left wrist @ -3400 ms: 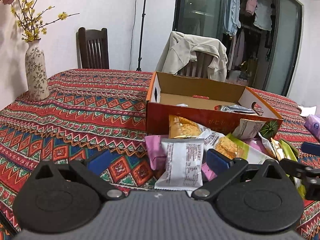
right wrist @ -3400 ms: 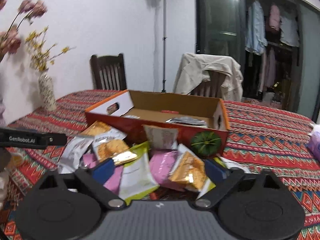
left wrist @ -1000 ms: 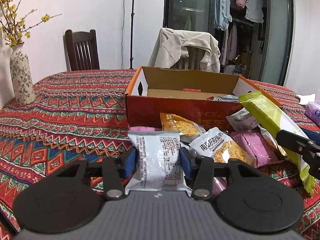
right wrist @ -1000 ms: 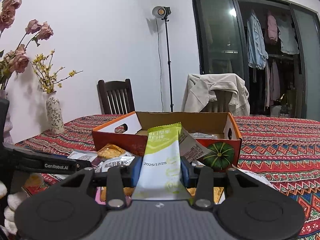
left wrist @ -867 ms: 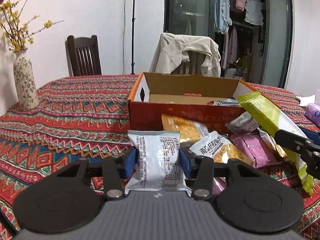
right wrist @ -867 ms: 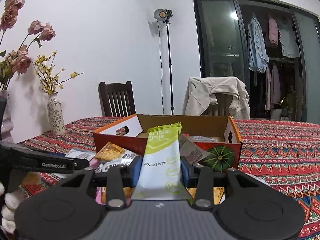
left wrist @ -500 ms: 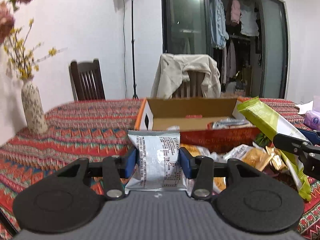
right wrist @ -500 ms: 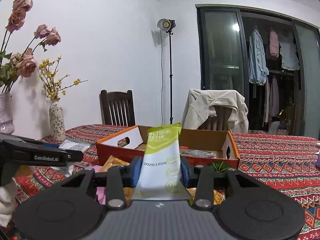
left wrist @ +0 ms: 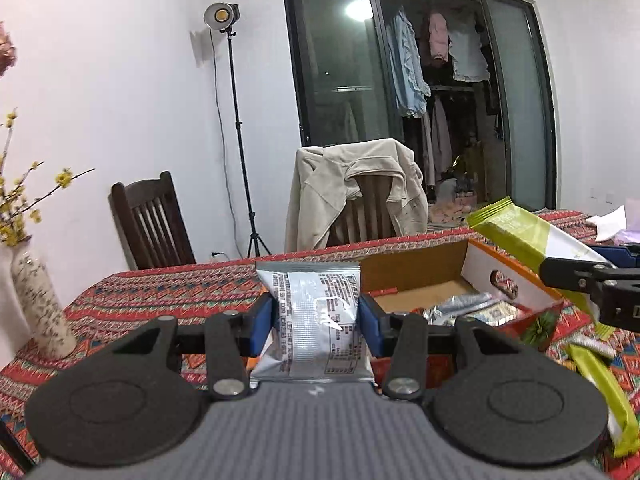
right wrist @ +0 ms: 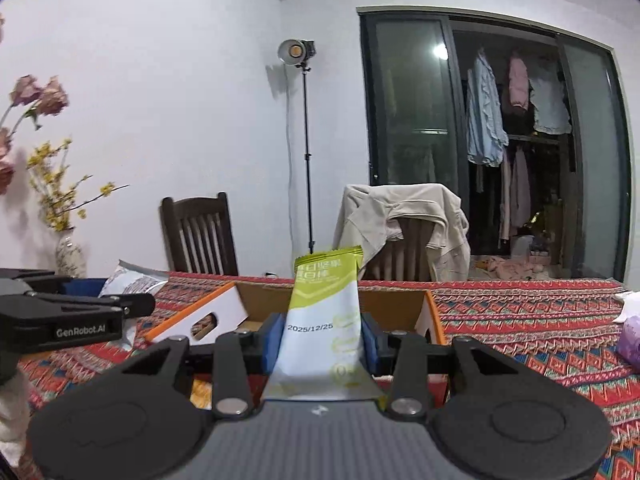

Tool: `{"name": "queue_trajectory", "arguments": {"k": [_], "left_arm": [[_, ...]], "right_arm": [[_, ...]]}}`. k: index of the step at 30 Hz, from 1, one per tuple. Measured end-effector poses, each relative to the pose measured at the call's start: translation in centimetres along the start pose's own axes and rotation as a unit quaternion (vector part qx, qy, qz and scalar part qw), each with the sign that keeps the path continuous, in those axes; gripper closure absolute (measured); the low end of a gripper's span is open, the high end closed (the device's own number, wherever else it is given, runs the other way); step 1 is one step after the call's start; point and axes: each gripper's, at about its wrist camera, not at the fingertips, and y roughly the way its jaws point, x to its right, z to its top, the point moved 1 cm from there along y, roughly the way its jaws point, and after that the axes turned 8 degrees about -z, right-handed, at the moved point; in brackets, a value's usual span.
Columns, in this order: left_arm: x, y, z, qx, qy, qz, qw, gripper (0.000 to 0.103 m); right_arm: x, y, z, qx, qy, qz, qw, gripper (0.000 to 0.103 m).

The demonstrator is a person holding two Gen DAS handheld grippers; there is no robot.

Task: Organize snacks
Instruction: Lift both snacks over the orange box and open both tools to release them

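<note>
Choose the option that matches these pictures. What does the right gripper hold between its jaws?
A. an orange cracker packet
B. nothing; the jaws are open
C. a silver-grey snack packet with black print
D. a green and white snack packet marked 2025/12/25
D: in the right wrist view the right gripper has its jaws closed on the green and white snack packet, with the date 2025/12/25 printed on it.

Dim, cool indoor light; a round studio lamp on a tall black stand (left wrist: pixel 221 18) glows orange far off. A ceiling light glares in the dark glass sliding door (right wrist: pixel 440 51). Fisheye edges bend, corners vignette black.
</note>
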Motion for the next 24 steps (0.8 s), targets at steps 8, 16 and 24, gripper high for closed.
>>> {"name": "queue_trajectory", "arguments": {"k": [8, 16, 24], "left_arm": [[0.1, 4.2, 2.3, 0.023, -0.013, 0.001, 0.9996, 0.056], [-0.8, 9.3, 1.8, 0.007, -0.043, 0.006, 0.999, 0.056], [-2.1, 11.9, 0.0, -0.031, -0.059, -0.003, 0.9978, 0.056]], "right_arm": [[0.1, 5.6, 1.7, -0.011, 0.019, -0.024, 0.999, 0.063], [0.8, 11.3, 0.3, -0.047, 0.043, -0.038, 0.997, 0.063], [0.8, 13.7, -1.5, -0.09, 0.031, -0.044, 0.994, 0.063]]}}
